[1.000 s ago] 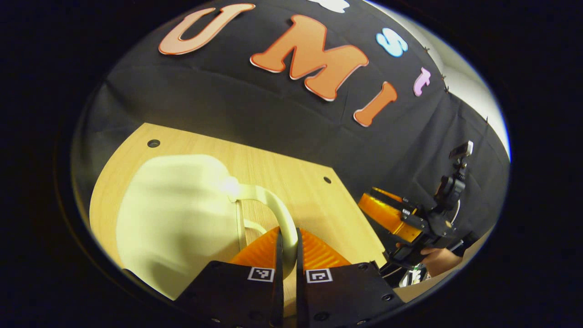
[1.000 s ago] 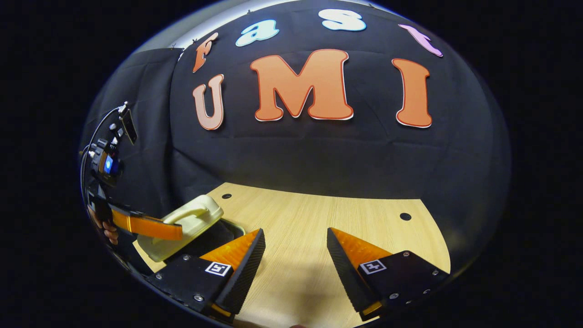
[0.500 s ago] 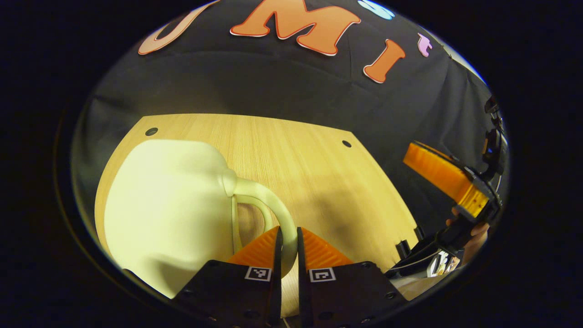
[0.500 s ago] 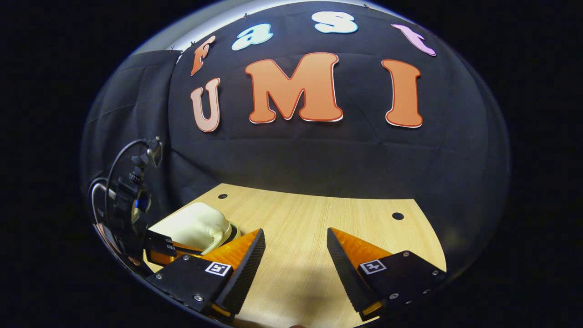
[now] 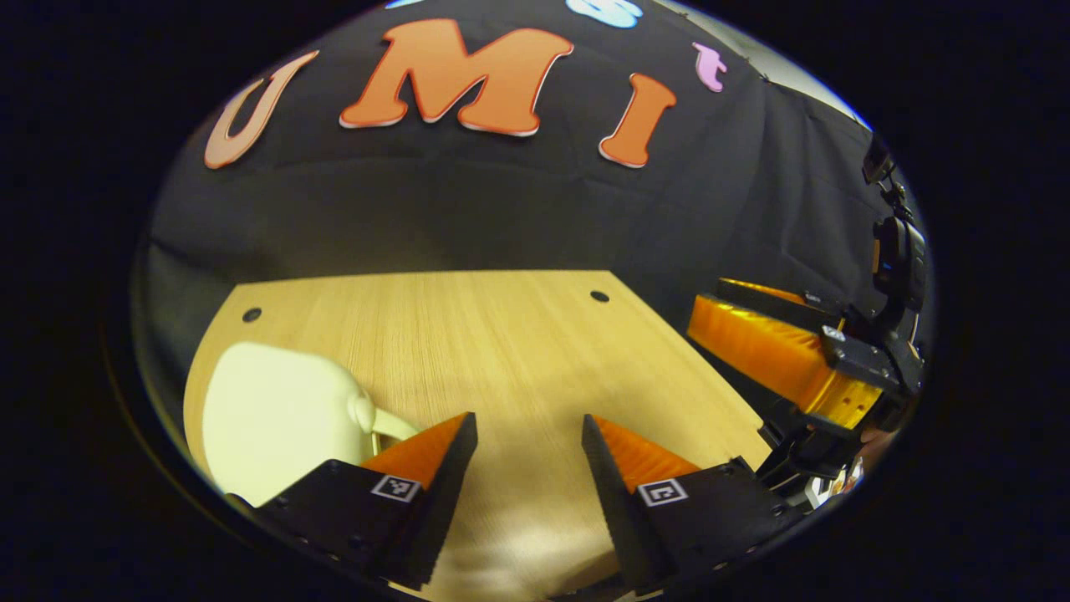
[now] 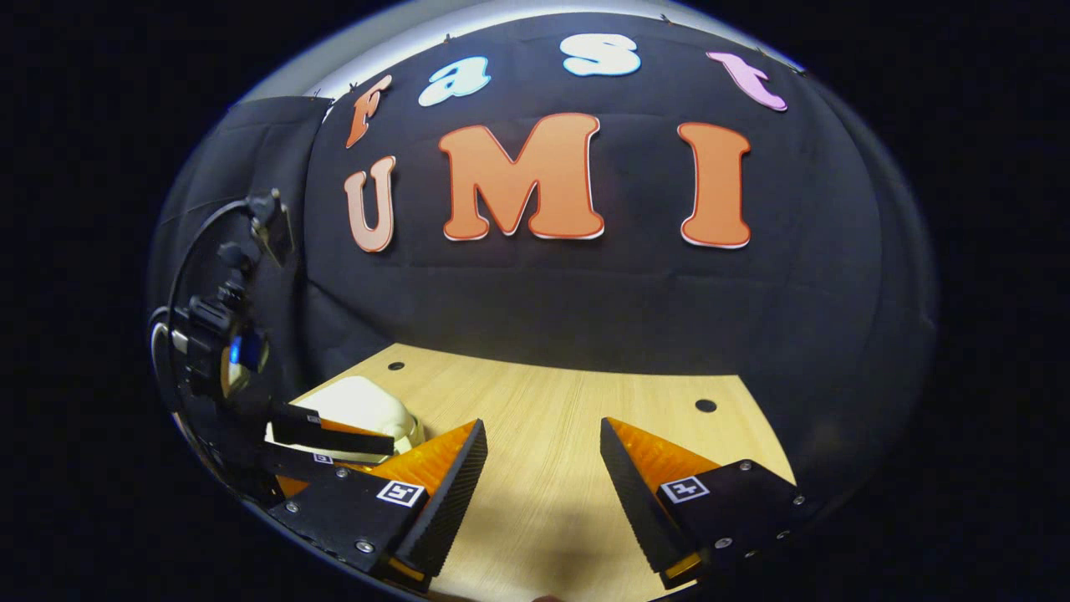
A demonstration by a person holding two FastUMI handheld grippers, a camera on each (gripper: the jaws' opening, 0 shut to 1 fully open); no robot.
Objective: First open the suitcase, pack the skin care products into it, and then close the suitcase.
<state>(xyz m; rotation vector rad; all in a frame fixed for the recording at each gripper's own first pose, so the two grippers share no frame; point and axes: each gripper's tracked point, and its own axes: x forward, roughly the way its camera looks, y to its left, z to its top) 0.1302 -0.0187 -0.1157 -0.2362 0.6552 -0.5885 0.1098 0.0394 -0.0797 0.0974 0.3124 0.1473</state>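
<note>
Ribbed pads spread wide on the left gripper (image 5: 522, 451), nothing between them, just bare tabletop in the gap. Cream suitcase (image 5: 276, 414) sits just beside its left finger, lid down as far as I can tell, handle (image 5: 393, 425) poking out toward that finger. Reads like a hands-off stance: jaws parted and clear of the handle, so the case rests on its own weight. Right gripper (image 6: 543, 468) same story, wide apart, empty, hovering over the wood well clear of the case; from its own view the suitcase (image 6: 368, 410) lies low at the left, partly behind the other tool. From the left gripper view, the right gripper shows off to the right past the table's edge, held by a hand I can barely make out. No skin care products on what I can see of the table, prob inside already, tho that's a guess. Light wood-grain table (image 5: 501, 334), matte, couple of small round holes near the back corners. Black cloth wall (image 6: 585, 293) hangs close behind, a strip of pale wall above it.
</note>
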